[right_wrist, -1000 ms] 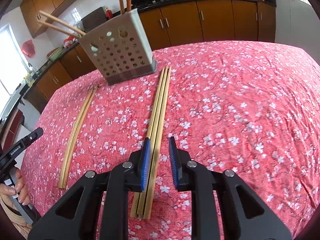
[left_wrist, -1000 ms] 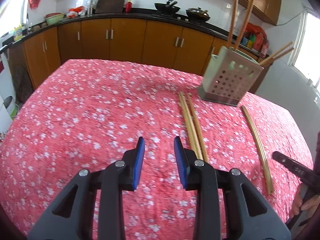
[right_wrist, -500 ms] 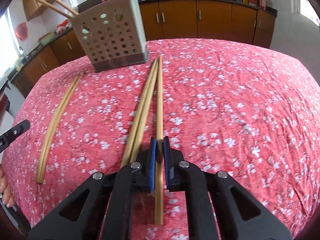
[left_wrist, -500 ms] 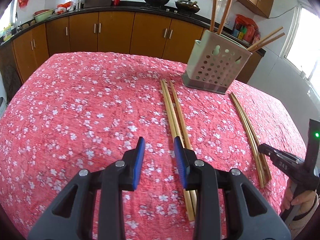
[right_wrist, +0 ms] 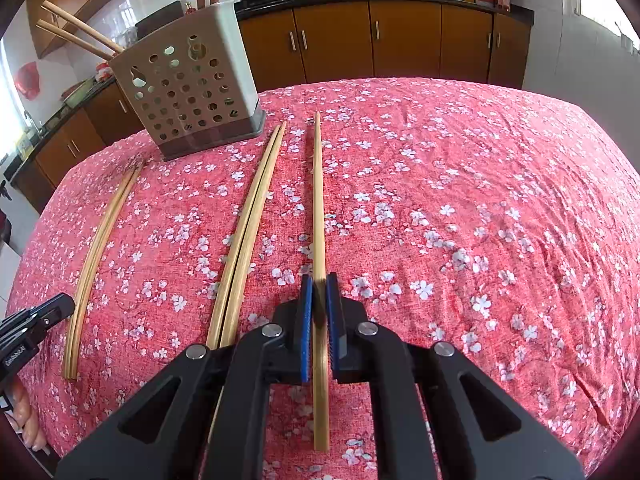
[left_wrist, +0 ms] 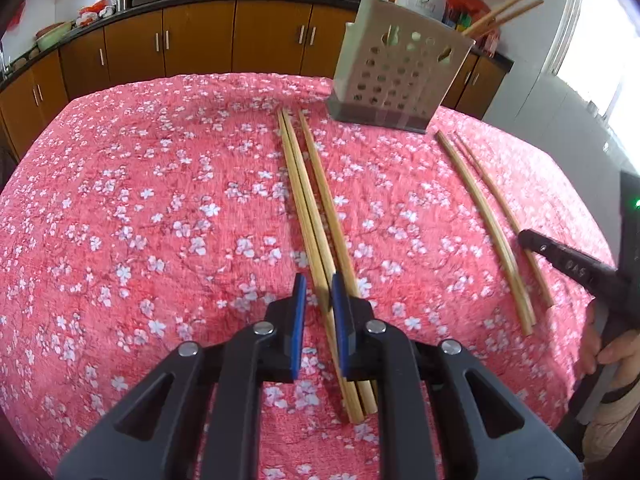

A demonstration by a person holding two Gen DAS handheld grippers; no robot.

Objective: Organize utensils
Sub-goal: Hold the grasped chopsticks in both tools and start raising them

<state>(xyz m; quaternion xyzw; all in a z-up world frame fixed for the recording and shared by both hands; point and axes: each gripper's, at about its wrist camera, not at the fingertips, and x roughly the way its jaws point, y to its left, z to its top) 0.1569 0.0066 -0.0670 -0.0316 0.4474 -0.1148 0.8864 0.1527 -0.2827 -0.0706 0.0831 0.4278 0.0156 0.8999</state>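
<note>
Since a second earlier, the right gripper (right_wrist: 319,284) had closed on one chopstick (right_wrist: 319,200), readying transfer to the holder (right_wrist: 188,80); the left gripper (left_wrist: 318,284) remained open, empty.

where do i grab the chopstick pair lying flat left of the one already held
Near its close end, from above, pinching across its width: the chopstick pair lies flat on the cloth, sticks touching, pointing away toward the holder.

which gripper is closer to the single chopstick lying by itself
Right: the right gripper is shut on the single chopstick; the left gripper is off at the left edge, beside the outer pair.
</note>
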